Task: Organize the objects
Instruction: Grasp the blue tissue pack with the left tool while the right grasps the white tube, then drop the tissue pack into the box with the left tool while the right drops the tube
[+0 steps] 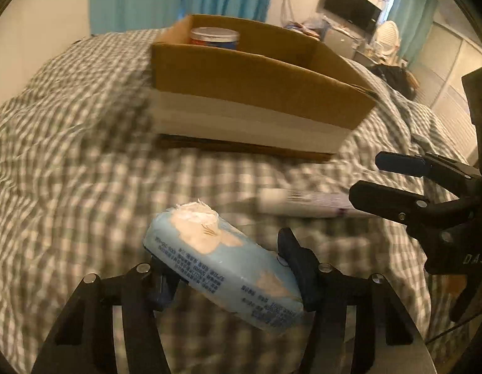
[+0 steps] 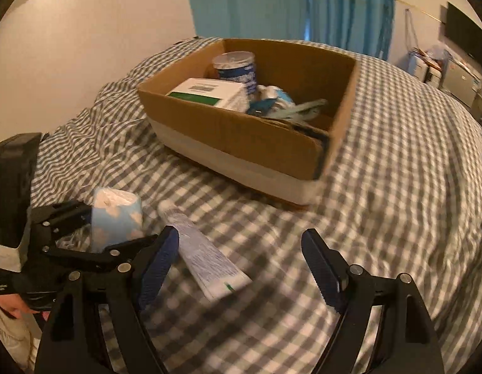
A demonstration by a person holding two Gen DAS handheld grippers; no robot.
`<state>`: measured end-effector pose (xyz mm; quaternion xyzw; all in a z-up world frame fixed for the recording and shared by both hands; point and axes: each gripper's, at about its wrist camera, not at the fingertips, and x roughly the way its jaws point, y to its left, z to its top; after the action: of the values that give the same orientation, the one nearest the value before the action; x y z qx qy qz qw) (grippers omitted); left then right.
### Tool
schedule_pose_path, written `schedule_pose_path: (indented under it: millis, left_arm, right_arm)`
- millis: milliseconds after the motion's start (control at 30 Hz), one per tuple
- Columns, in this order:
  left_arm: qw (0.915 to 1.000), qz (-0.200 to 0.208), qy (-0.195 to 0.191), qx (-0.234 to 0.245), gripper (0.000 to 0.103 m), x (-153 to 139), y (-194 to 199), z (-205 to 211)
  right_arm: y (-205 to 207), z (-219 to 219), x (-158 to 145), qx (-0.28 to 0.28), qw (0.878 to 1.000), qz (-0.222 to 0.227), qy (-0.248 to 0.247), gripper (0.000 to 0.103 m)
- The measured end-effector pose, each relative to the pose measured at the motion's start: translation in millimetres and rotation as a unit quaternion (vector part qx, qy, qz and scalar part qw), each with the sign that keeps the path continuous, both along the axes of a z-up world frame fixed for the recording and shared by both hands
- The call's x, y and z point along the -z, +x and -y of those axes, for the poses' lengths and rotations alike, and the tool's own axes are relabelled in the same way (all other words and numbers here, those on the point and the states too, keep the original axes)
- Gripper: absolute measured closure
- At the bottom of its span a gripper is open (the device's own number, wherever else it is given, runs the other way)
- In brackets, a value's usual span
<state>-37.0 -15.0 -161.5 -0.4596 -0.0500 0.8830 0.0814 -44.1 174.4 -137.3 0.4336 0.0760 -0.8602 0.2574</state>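
- Left wrist view: the left gripper (image 1: 228, 268) has its jaws clamped on a light blue tissue pack (image 1: 222, 268), one pad on each side, the pack lying slantwise between them with its torn white end pointing away.
- Under it spreads a grey and white checked bedcover (image 1: 85, 155), rumpled on the left.
- Farther off, in the middle, stands a cardboard box (image 1: 256, 84) with a pale band along its lower wall; the top of a round can (image 1: 214, 35) with a red and blue label shows over its near wall at the far left corner.
- To the right lies a white tube (image 1: 303, 202) on the cover, between the pack and the right gripper (image 1: 365, 177), whose two black fingers reach in from the right edge, apart.
- Right wrist view: the right gripper (image 2: 241, 249) has its jaws wide apart with nothing pressed between them; the tube (image 2: 206, 252) lies on the cover (image 2: 396, 187) just inside the left finger (image 2: 159, 258), cap end away, and I cannot tell whether they touch.
- At near left the left gripper (image 2: 85, 227) grips the tissue pack (image 2: 114, 218).
- The box (image 2: 241, 137) sits beyond, in the middle, holding the can (image 2: 234, 65), a white and green carton (image 2: 209, 92) and some blue and white items too jumbled to name.
- A hand (image 2: 10, 305) shows at the lower left edge.
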Motion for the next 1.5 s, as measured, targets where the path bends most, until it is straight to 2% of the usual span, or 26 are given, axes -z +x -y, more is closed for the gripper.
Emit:
schedule_pose_path:
  millis: [67, 200, 267, 333, 367, 433, 500, 700, 1000, 1100, 1300, 1500]
  left_arm:
    - [0.9991, 0.009, 0.034, -0.022, 0.045, 3.5, -3.3, 21.1]
    - [0.9976, 0.021, 0.018, -0.064, 0.046, 11.0, -8.4, 47.1]
    - [0.997, 0.021, 0.028, -0.069, 0.047, 12.3, -8.8, 51.9]
    - [0.9973, 0.017, 0.023, -0.067, 0.047, 12.3, -9.4, 51.0]
    - [0.9975, 0.015, 0.019, -0.066, 0.047, 12.1, -9.3, 50.9]
    - [0.9978, 0.008, 0.019, -0.063, 0.047, 10.4, -8.6, 49.7]
    - [0.9978, -0.003, 0.031, -0.058, 0.047, 5.7, -6.6, 49.7]
    - [0.9982, -0.028, 0.027, -0.044, 0.047, -14.7, 2.9, 41.1]
    - [0.9966, -0.078, -0.016, -0.023, 0.047, -73.1, 16.1, 13.5]
    - [0.9956, -0.09, -0.018, -0.02, 0.047, -93.0, 15.9, 10.1]
    - [0.9951, -0.099, -0.01, -0.001, 0.047, -133.1, -3.3, -0.4]
    - [0.9934, -0.113, -0.013, 0.011, 0.047, -164.8, -42.1, -7.2]
  right_arm:
    - [-3.0, 11.3, 3.7, -0.012, 1.0, 0.002, 0.005, 0.022]
    - [-8.5, 36.5, 15.8, -0.031, 0.999, 0.017, 0.015, 0.03]
    - [-8.0, 51.3, 25.3, -0.046, 0.998, 0.027, 0.02, 0.034]
    - [-6.9, 62.7, 35.5, -0.06, 0.997, 0.04, 0.029, 0.049]
    - [-6.2, 68.9, 41.0, -0.066, 0.996, 0.042, 0.038, 0.053]
    - [-2.8, 77.5, 45.6, -0.068, 0.995, 0.031, 0.063, 0.071]
    - [0.6, 78.4, 41.9, -0.067, 0.996, 0.024, 0.058, 0.082]
    - [9.6, 66.9, 20.0, -0.063, 0.997, 0.002, 0.045, 0.084]
    - [33.9, 39.8, -34.0, -0.055, 0.997, -0.046, 0.026, 0.084]
    - [38.5, 33.0, -52.7, -0.05, 0.997, -0.063, 0.02, 0.084]
    - [31.9, 25.7, -85.5, -0.037, 0.995, -0.093, 0.007, 0.084]
    - [8.2, 13.8, -119.7, -0.019, 0.992, -0.121, -0.01, 0.084]
